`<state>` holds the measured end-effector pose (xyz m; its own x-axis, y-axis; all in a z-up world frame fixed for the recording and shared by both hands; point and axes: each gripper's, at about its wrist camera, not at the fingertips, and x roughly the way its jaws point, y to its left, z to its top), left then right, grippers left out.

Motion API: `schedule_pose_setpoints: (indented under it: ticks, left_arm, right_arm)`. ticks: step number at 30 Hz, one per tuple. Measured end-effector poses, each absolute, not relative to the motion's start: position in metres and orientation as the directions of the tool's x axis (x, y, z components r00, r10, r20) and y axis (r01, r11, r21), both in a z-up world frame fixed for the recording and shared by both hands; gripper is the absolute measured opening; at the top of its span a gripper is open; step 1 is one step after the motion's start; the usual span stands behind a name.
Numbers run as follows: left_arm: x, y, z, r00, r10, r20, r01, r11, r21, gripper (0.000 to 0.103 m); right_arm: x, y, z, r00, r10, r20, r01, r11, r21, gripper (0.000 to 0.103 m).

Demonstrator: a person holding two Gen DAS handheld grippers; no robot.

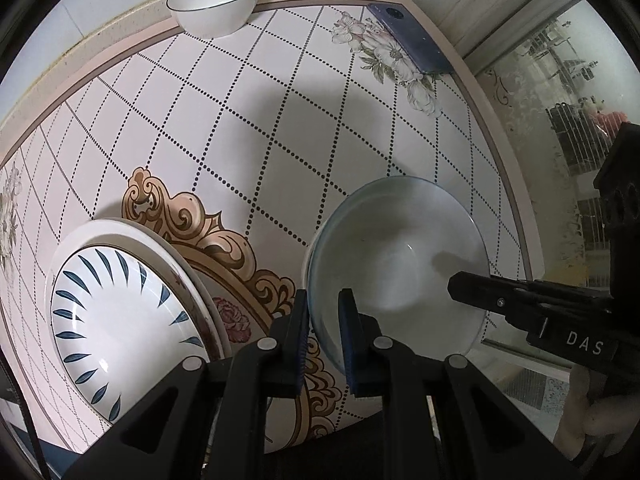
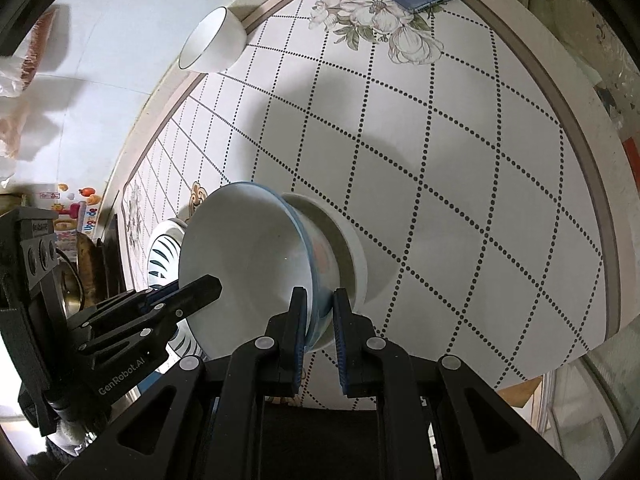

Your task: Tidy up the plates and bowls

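Black gripper (image 1: 472, 286) reads "DAS".

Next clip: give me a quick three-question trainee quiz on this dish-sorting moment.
1. True or false: both grippers grip the blue-rimmed bowl.
2. Which dish stands at the table's far edge? A) white bowl B) glass cup C) striped plate
3. What lies by the flower print?

Key:
1. True: left gripper and right gripper each pinch its rim.
2. A
3. A blue phone.
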<state>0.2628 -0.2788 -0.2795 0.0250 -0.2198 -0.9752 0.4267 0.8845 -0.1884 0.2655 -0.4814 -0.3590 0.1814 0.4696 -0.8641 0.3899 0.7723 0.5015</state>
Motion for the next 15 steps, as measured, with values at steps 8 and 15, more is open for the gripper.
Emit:
schedule_pose_setpoints:
  ticks: [8,15]
  left_arm:
    - [0.265,-0.282,-0.289,0.005,-0.203,-0.979,0.426,0.887,-0.181,0.012]
    - [0.267,-0.283,-0.296,-0.014,-0.199,-0.980,0.423,0.887,-0.186,0.012]
  right_arm:
    - [0.271,-0.479,-0.366,0.156,0.464,-0.872,0.391,0.782,0.486,0.015]
    - [0.275,-0.479,-0.369,0.136,0.459,-0.878,0.389,0.790,0.474,0.015]
